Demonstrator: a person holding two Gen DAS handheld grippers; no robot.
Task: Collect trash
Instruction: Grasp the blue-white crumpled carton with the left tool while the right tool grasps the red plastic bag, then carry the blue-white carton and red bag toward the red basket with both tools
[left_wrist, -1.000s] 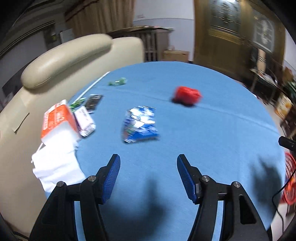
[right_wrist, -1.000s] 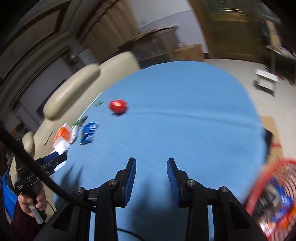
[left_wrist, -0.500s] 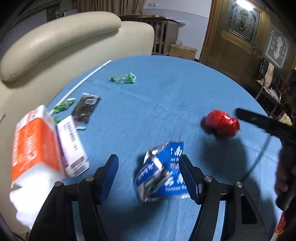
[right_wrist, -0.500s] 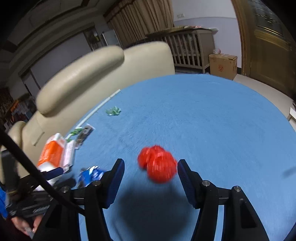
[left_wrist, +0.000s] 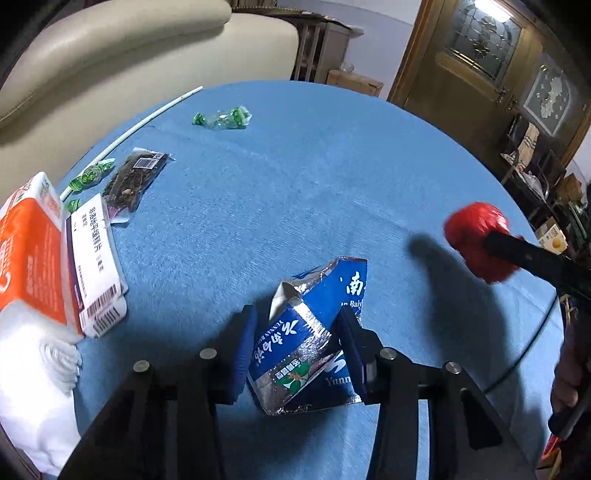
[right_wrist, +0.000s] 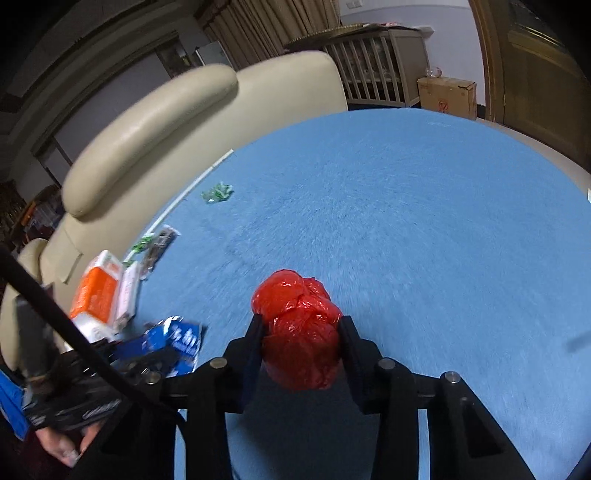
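My left tool (left_wrist: 295, 347) has just been closing on the blue foil packet (left_wrist: 314, 332), and both pads now press its crumpled sides where it lies on the blue surface (left_wrist: 314, 177). My right tool (right_wrist: 301, 343) has likewise been closing, and it is now clamped on the red plastic ball (right_wrist: 299, 332), a wadded bag that bulges out above the pads.

The foil packet is my main worry. It is slick and hollow, so as I lift it may fold flat and slip out, or hang by one torn flap and drop. The red wad is soft; squeezed off-centre it could squirt forward out of the pads when I swing it away.

The two tools are near each other here, and the cable trailing by my left hand (right_wrist: 62, 446) could snag as I carry both pieces off.

The tissue pack (left_wrist: 29, 258) and the white medicine box (left_wrist: 94, 262) sit just beside my left tool; a careless sweep would knock them off the edge. The green candy wrappers (left_wrist: 221, 118) and the dark packet (left_wrist: 138, 171) lie farther back, uncollected.
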